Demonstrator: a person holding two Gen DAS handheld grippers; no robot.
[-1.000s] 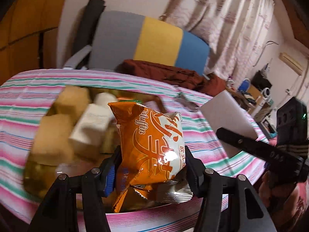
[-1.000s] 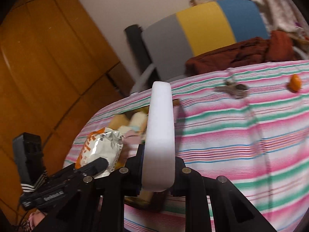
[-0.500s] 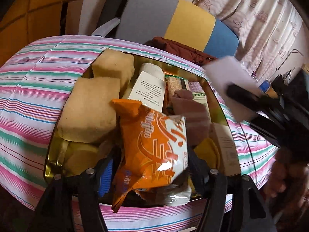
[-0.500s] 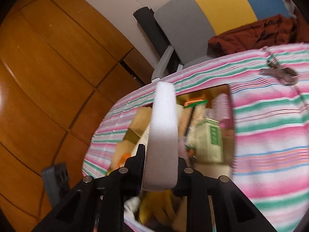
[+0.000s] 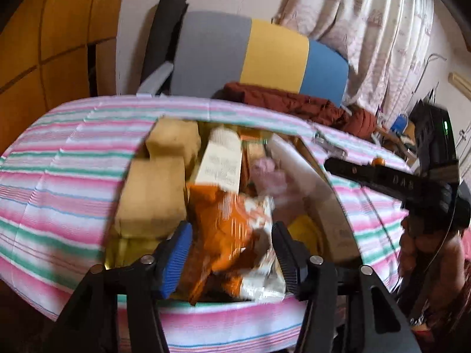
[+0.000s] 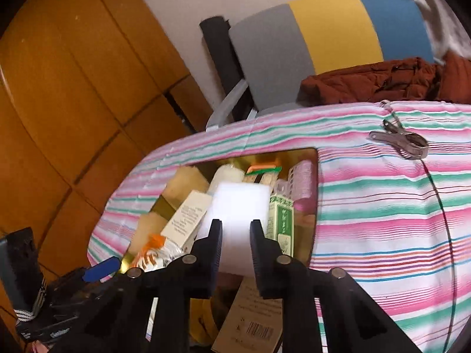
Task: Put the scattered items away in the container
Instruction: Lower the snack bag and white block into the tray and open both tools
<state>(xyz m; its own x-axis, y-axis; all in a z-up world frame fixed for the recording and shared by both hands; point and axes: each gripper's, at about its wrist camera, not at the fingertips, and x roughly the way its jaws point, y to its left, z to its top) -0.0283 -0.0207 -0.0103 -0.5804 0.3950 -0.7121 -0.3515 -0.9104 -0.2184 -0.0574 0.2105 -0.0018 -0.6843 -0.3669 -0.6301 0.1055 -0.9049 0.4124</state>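
Observation:
A gold container full of items sits on the striped tablecloth; it also shows in the right wrist view. My left gripper is open over its near end. The orange snack bag lies loose and blurred between the fingers, on top of the pile. My right gripper is open just above the container. The white sponge block lies flat on the items beyond its fingertips. The right gripper also shows at the right in the left wrist view.
Tan sponges, a white carton, a green box and pink rollers fill the container. A metal clip and a small orange thing lie on the cloth. A chair with a brown garment stands behind.
My left gripper opened and let the snack bag drop into the container. My right gripper opened and the white sponge block went from upright between its fingers to flat on the items.

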